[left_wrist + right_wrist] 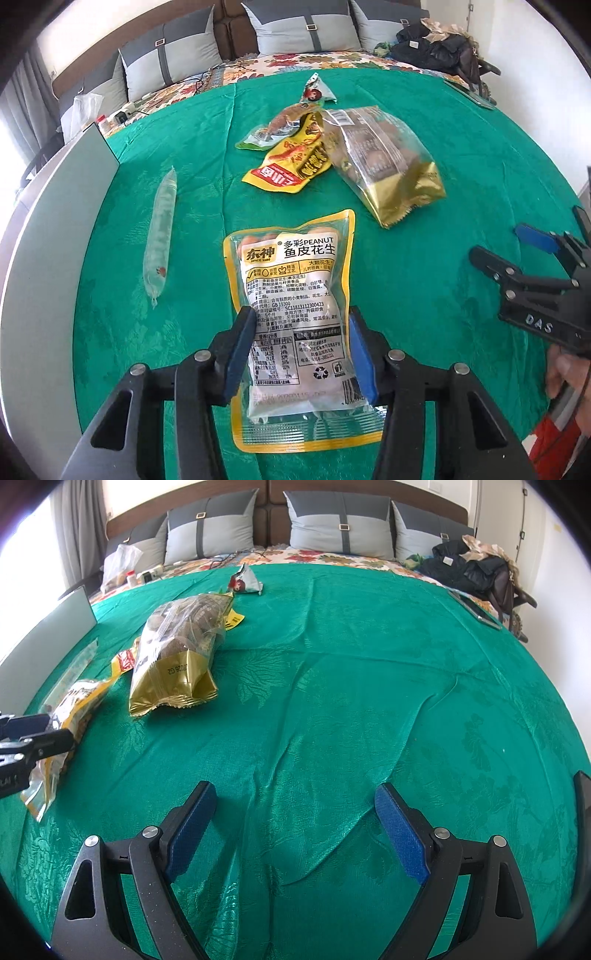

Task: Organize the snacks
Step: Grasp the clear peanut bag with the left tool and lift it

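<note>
1. Across the whole bed lies a green cloth (351, 686), creased in long folds, with grey pillows (210, 528) at the headboard behind it.
2. Near the cloth's middle sits a gold-ended clear bag (391, 166) of brown pieces; the right wrist view shows "G2" and some digits printed on its gold end.
3. Just below it in the left wrist view, the peanut pouch (291, 280) is yellow-edged and clear, and reads "PEANUT", "SINCE 1990" and "GB 19300" among Chinese print, with a recycling mark low down.
4. Touching the gold bag's left side, a yellow pouch (291, 166) carries red and black Chinese characters; a green-ended pouch (273, 129) lies partly under it.
5. Left of these, apart, lies a clear-wrapped sausage stick (160, 236).
6. Farthest back stands a small triangular packet (316, 90).
7. The left gripper (299, 350) has its blue pads pressed on the peanut pouch's two side edges.
8. The right gripper (295, 827), lettered "DAS" on its body, hangs over bare cloth with jaws spread wide, holding nothing.
</note>
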A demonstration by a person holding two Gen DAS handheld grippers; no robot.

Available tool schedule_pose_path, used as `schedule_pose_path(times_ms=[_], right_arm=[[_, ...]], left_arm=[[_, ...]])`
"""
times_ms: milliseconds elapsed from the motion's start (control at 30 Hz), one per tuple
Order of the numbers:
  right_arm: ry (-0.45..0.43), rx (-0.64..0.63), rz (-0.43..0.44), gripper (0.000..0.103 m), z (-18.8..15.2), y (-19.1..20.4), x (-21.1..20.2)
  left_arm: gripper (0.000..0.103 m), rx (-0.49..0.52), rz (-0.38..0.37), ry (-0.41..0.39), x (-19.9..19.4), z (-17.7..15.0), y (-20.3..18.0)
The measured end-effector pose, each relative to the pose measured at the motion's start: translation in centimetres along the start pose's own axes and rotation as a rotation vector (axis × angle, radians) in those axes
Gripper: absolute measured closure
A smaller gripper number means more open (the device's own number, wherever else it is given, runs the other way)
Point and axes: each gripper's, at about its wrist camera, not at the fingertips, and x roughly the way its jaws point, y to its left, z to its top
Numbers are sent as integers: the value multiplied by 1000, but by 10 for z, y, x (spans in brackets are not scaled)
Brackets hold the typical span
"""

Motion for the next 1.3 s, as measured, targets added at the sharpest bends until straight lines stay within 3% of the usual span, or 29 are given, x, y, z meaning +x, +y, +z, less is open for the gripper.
schedule_pose_path(times_ms=[100,233,267,367,767,867,1000,1100,1300], right_arm=[[0,0,0,13,0,0,0],[0,0,-1,13,0,0,0],[0,0,-1,13,0,0,0],[0,1,0,13,0,-1,0],[0,1,0,12,0,0,0],[0,2,0,12,0,0,0],[0,2,0,12,0,0,0],[0,2,0,12,0,0,0],[0,2,0,12,0,0,0]], left_arm=[[46,27,-44,4,-14,-21,-8],[21,-1,-52,25,-9,-23,-11],[13,8,-40,36,-4,-22,-16],[7,64,50,41,10,-21,-29],[7,-90,-16,55,7,-28,7],[7,-150,7,61,8,-22,20],[6,-272,-137,108,12,-26,37],[6,-216,-155,121,11,-30,32],[6,-119,-44,127,14,-34,15]])
